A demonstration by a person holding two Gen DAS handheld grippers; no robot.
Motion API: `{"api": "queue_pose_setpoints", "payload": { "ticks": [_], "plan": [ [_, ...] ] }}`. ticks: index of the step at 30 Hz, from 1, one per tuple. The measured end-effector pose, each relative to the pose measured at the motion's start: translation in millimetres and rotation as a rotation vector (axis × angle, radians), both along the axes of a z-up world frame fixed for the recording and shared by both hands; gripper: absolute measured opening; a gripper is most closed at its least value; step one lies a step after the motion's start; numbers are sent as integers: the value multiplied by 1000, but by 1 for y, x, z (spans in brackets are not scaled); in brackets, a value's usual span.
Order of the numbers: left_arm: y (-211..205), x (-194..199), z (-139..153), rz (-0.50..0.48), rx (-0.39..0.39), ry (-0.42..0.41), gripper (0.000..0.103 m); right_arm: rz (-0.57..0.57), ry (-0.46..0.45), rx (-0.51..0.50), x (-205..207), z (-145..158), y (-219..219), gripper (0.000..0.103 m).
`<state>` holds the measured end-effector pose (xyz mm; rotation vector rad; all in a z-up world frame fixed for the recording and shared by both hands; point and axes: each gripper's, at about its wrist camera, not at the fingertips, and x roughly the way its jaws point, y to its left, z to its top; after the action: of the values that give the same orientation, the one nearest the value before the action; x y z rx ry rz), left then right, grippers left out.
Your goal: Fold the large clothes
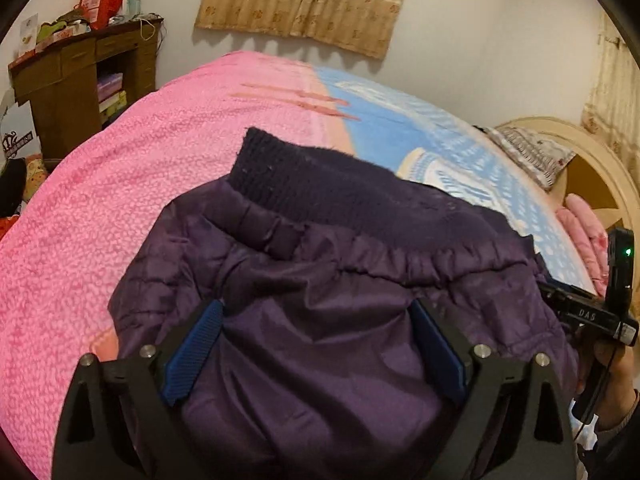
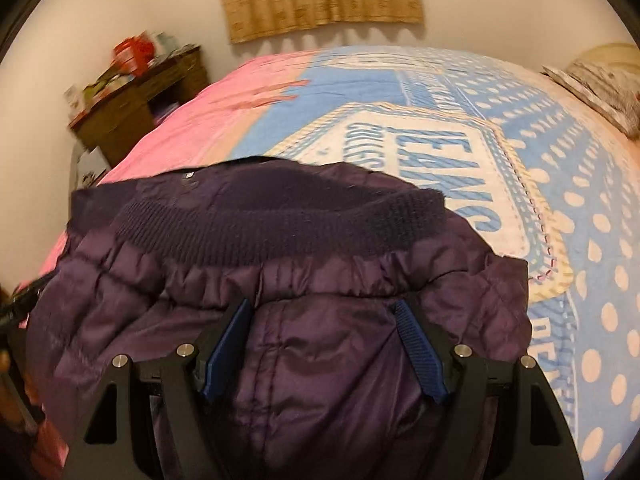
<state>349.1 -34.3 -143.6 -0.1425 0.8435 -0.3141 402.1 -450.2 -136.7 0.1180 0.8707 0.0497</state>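
A dark purple padded jacket (image 1: pixel 320 280) with a navy knit rib band (image 1: pixel 304 176) lies bunched on the bed, near me. My left gripper (image 1: pixel 316 316) has its blue-padded fingers (image 1: pixel 196 352) spread wide with jacket fabric bulging between them. In the right wrist view the same jacket (image 2: pixel 280 272) fills the lower middle. My right gripper (image 2: pixel 320 312) is also spread, its fingers (image 2: pixel 420 352) on either side of a fold of fabric. The right gripper's body also shows in the left wrist view at the right edge (image 1: pixel 592 316).
The bed carries a pink fleece blanket (image 1: pixel 120 184) on the left and a blue dotted blanket (image 2: pixel 580 240) on the right. A cluttered brown cabinet (image 1: pixel 76 80) stands at the left wall. A pillow (image 1: pixel 532 148) and headboard (image 1: pixel 600 168) are at the right. A curtain (image 1: pixel 304 0) hangs behind.
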Motion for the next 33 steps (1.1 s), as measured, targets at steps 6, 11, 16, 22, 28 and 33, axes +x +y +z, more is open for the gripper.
{"api": "queue_pose_setpoints", "payload": {
  "ticks": [6,11,16,22,28,33],
  "plan": [
    [-8,13,-8,20,52,-21,99,-47,-9,30,27,-14,-4,78],
    [-1,-16,18,1,8,-39,99,-32,-2,9,24,-10,-1,78],
    [-12,-21,47,1,-5,-119,100,-155,-122,-20,-7,42,23,79],
    [-18,17,16,132,104,-45,102,35,-144,-14,10,53,102,80],
    [-3,20,-14,168,89,-66,103,35,-91,21,32,-2,105,85],
    [-10,22,-24,182,127,-81,103,42,-117,40,35,-11,101,87]
  ]
}}
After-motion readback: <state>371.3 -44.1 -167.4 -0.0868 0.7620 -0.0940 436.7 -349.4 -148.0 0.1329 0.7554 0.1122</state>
